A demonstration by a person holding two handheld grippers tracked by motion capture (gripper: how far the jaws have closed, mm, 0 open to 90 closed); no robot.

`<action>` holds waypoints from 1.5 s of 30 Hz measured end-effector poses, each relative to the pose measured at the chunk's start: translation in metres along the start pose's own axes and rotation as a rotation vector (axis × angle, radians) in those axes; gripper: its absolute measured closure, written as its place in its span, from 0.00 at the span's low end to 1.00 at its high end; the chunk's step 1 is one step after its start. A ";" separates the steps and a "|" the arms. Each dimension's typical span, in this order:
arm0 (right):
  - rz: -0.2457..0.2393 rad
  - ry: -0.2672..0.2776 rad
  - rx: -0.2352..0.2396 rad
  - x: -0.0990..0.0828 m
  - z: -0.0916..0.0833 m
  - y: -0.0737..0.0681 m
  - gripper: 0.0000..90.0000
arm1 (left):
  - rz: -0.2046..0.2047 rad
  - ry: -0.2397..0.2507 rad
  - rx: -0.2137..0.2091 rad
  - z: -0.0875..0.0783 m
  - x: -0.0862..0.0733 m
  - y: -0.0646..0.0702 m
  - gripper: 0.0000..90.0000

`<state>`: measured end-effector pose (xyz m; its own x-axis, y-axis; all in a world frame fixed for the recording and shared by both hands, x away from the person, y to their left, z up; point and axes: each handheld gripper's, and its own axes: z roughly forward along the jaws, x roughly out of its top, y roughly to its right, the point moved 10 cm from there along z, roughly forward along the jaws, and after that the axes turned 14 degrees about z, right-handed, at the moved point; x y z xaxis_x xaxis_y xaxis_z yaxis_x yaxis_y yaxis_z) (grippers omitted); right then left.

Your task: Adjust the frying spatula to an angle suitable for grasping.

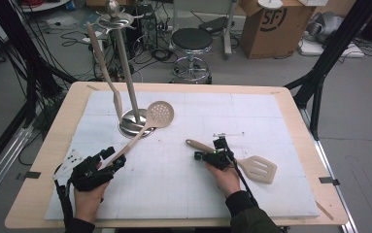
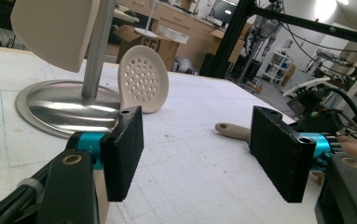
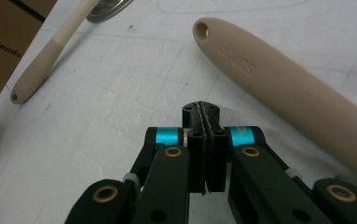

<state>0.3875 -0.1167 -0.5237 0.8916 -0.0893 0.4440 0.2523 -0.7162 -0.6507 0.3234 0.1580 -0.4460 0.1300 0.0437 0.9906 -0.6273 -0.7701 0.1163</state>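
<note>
Left gripper [image 1: 117, 158] released, lower left beside skimmer [image 1: 158, 114]; right gripper [image 3: 205, 135] clenched empty, centre, beside spatula [image 3: 278, 84].

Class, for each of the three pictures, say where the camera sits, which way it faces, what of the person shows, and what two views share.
High view: above the near table edge, looking forward and down; both hands, left claw, right claw.
Left gripper view: on the left claw, facing the skimmer and stand; open jaws.
Right gripper view: on the right claw, facing the mat; shut jaws beside the slotted turner.
Shared: all three show the skimmer.
</note>
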 end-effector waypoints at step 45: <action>-0.008 0.045 -0.070 0.046 0.021 0.004 1.00 | -0.006 -0.004 -0.003 0.002 -0.001 -0.001 0.40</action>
<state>0.4370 -0.1091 -0.5185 0.8715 -0.1133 0.4771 0.2309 -0.7635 -0.6031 0.3257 0.1574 -0.4473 0.1371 0.0459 0.9895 -0.6290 -0.7676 0.1228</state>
